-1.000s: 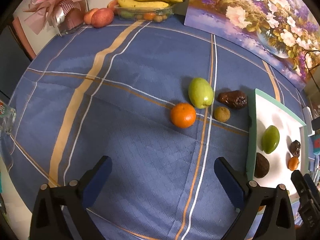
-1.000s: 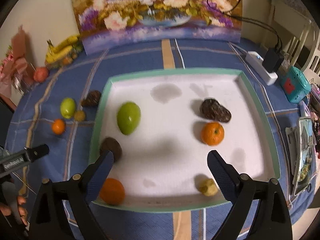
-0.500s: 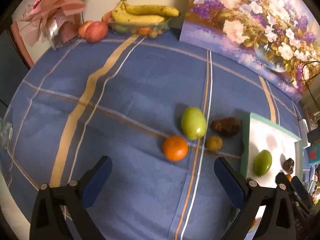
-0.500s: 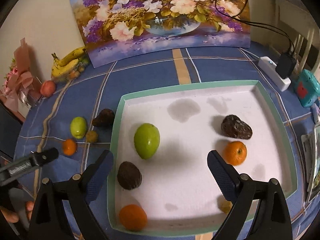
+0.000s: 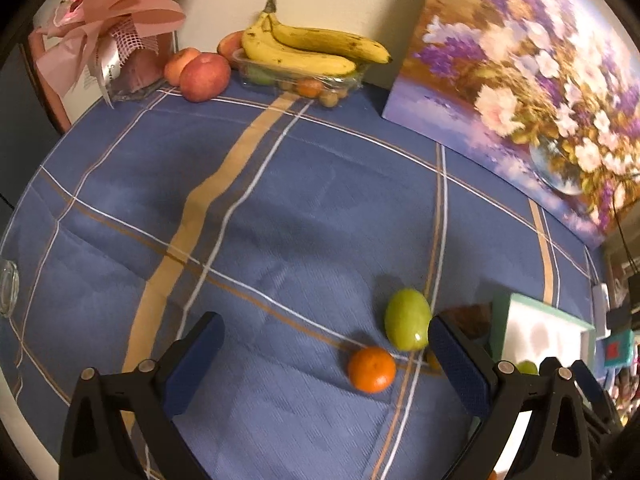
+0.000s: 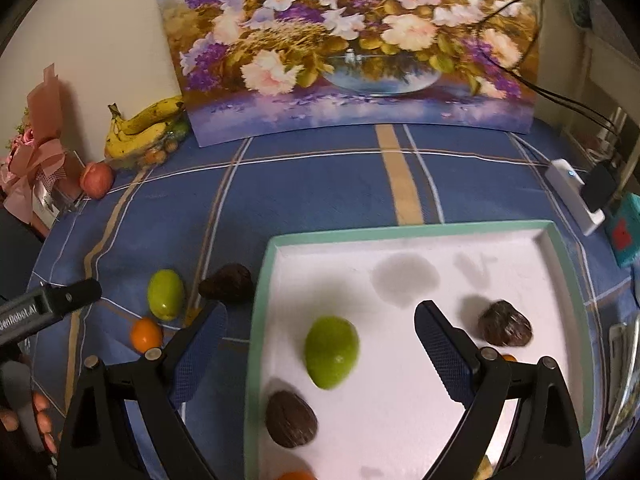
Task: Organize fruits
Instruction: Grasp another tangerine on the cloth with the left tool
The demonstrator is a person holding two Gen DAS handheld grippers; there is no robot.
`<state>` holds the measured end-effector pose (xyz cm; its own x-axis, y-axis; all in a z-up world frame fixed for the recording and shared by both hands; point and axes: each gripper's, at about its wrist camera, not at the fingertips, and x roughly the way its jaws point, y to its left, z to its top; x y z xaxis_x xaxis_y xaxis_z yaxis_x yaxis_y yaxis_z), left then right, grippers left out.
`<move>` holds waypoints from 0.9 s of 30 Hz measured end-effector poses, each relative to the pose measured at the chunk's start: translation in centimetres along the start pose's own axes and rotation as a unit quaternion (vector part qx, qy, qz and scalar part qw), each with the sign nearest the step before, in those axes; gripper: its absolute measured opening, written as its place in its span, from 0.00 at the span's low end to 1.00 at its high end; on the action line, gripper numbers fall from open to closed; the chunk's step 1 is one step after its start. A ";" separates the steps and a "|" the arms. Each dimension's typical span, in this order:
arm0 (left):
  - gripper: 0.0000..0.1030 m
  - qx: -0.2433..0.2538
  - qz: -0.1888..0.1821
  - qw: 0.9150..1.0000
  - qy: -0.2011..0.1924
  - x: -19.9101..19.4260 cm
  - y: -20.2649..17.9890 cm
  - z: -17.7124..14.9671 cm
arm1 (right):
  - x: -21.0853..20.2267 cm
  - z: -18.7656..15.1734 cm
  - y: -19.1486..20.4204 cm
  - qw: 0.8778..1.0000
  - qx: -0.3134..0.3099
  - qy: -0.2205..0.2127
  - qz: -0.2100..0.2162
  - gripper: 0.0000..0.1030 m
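On the blue checked cloth lie a green fruit (image 5: 407, 319), an orange (image 5: 371, 369) and a dark brown fruit (image 6: 227, 282), left of a white tray with a green rim (image 6: 400, 231). The same green fruit (image 6: 165, 293) and orange (image 6: 146, 334) show in the right wrist view. In the tray lie a green fruit (image 6: 331, 352), a brown fruit (image 6: 291, 418) and another dark fruit (image 6: 505, 323). My left gripper (image 5: 325, 364) is open and empty, above the cloth near the loose fruits. My right gripper (image 6: 319, 348) is open and empty over the tray's left part.
A flower painting (image 6: 352, 48) leans on the wall at the back. Bananas on a plastic box (image 5: 308, 54), apples (image 5: 204, 76) and a pink wrapped bouquet (image 5: 108, 36) stand at the far left corner. A white power strip (image 6: 574, 192) and cables lie at the right.
Both grippers have pulled back and tilted up, so the fruits and tray have slid lower in both views. Both stay open and empty; no fruit has moved.
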<state>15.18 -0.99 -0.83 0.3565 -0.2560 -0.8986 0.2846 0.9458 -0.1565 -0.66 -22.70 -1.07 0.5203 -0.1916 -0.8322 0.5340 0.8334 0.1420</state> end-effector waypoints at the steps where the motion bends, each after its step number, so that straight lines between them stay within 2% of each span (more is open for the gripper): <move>1: 1.00 -0.004 -0.001 1.000 0.001 0.1 0.2 0.2 | 0.3 0.2 0.2 1.000 -0.002 0.004 0.003 0.92; 4: 1.00 -0.014 -0.009 1.000 0.008 0.7 0.6 0.8 | 0.9 0.9 0.9 1.000 -0.011 0.008 0.012 0.92; 11: 1.00 -0.004 -0.007 1.000 0.027 1.5 0.4 0.3 | 1.1 2.6 2.1 1.000 -0.023 0.000 0.014 0.92; 19: 0.98 0.006 -0.008 0.998 0.062 3.1 -0.2 -0.6 | 1.8 3.8 2.8 0.999 -0.029 0.019 0.013 0.92; 20: 0.96 0.008 -0.010 0.998 0.063 3.1 -0.3 -0.7 | 2.0 3.8 2.9 0.999 -0.029 0.020 0.011 0.92; 22: 0.85 0.010 -0.018 0.997 0.071 3.3 -0.4 -0.9 | 2.5 3.8 3.0 0.999 -0.032 0.027 0.009 0.92; 23: 0.83 0.011 -0.020 0.997 0.075 3.5 -0.6 -1.0 | 2.7 3.8 2.9 0.999 -0.031 0.031 0.009 0.91; 27: 0.68 0.013 -0.041 0.994 0.096 4.1 -1.2 -1.5 | 3.2 3.5 2.5 0.999 -0.024 0.045 0.009 0.82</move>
<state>14.98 -2.85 -4.96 0.1554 -0.2870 -0.9452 0.3298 0.9170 -0.2242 4.68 -23.03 -1.50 0.4669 -0.1303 -0.8746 0.4910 0.8608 0.1339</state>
